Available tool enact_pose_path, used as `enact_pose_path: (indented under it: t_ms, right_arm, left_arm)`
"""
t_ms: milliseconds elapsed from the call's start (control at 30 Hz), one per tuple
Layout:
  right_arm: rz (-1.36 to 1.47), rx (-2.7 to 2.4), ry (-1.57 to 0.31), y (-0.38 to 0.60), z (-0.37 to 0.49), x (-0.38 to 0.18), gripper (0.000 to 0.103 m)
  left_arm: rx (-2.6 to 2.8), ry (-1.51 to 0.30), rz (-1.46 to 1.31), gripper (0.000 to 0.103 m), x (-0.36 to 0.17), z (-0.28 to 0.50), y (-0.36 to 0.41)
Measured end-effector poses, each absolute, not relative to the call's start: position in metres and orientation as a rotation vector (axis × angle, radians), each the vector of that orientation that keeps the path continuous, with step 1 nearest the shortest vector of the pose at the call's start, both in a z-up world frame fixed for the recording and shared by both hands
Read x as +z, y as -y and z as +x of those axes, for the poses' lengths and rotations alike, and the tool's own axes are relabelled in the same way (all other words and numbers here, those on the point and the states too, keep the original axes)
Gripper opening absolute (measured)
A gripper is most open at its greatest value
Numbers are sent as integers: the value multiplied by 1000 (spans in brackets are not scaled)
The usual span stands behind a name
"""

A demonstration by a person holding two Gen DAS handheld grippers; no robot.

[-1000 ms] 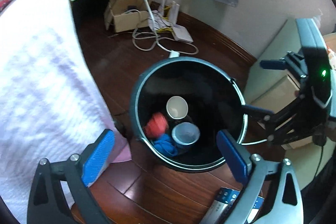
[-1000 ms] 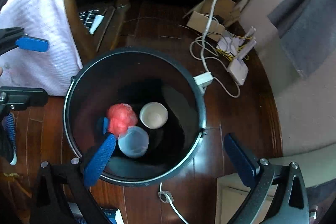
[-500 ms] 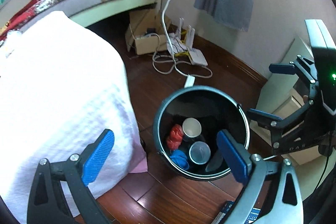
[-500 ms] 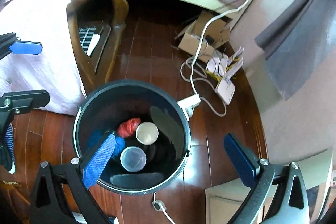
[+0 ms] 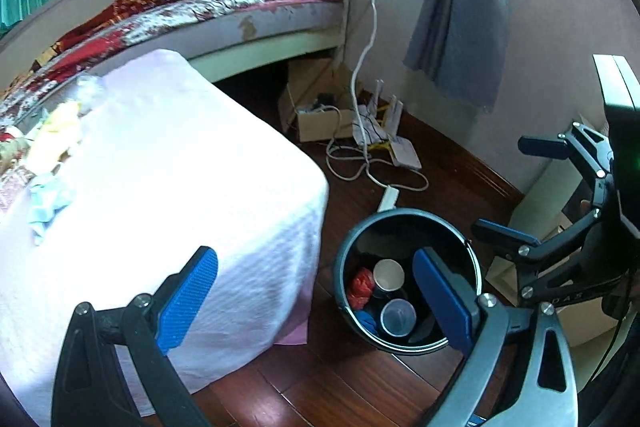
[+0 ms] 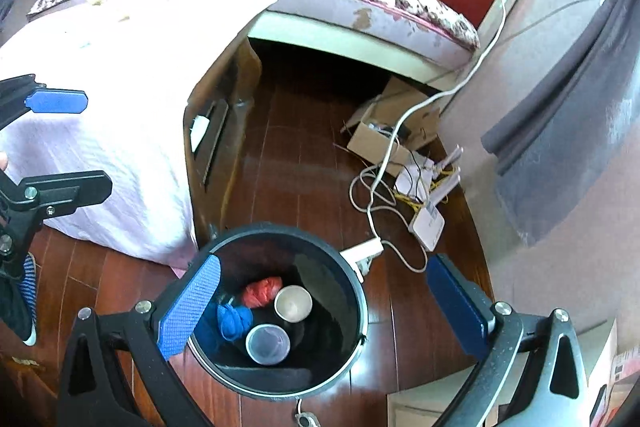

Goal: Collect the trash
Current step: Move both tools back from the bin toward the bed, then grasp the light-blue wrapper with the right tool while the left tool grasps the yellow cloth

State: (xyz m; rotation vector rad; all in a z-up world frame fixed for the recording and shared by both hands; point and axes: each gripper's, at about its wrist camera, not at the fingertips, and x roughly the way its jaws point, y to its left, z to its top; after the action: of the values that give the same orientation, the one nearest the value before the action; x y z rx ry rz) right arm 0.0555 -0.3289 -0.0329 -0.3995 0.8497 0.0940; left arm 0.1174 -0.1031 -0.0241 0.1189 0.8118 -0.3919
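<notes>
A black round trash bin [image 5: 404, 217] stands on the wood floor beside a cloth-covered table; it also shows in the right wrist view [image 6: 352, 279]. Inside lie a red wad [image 6: 262, 291], a blue wad [image 6: 234, 319], a paper cup [image 6: 293, 303] and a clear cup [image 6: 267, 343]. My left gripper [image 5: 316, 297] is open and empty, high above the table edge and bin. My right gripper [image 6: 322, 301] is open and empty above the bin. Crumpled trash pieces [image 5: 48, 203] lie on the table's far left.
The white tablecloth [image 5: 160, 195] covers the table at left. A bed [image 5: 224, 3] stands behind. A cardboard box [image 5: 316, 117], a router [image 5: 400, 147] and cables [image 5: 360, 171] lie on the floor by the wall. A grey curtain [image 5: 460, 7] hangs at right.
Both grippers have risen away from the bin, which now looks smaller and lower. The left view has swung up onto the table top and the bed.
</notes>
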Motion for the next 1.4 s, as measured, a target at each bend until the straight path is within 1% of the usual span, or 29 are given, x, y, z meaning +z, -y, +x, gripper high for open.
enact_pose_path:
  t_ms: [267, 533, 767, 1000, 1400]
  right_arm:
    - [-377, 133, -803, 308, 58, -15, 103]
    - [-293, 241, -755, 271, 73, 7, 103]
    - [-256, 359, -715, 208, 91, 18, 103]
    - [-282, 451, -739, 139, 111, 18, 103]
    - [-246, 533, -740, 39, 147, 12, 103]
  left_arm:
    - [-320, -783, 90, 99, -12, 118, 73]
    - [-187, -749, 44, 99, -4, 120, 17]
    - [-46, -741, -19, 99, -2, 115, -55]
    - [72, -730, -66, 99, 0, 106, -114]
    - [194, -724, -149, 99, -3, 104, -189]
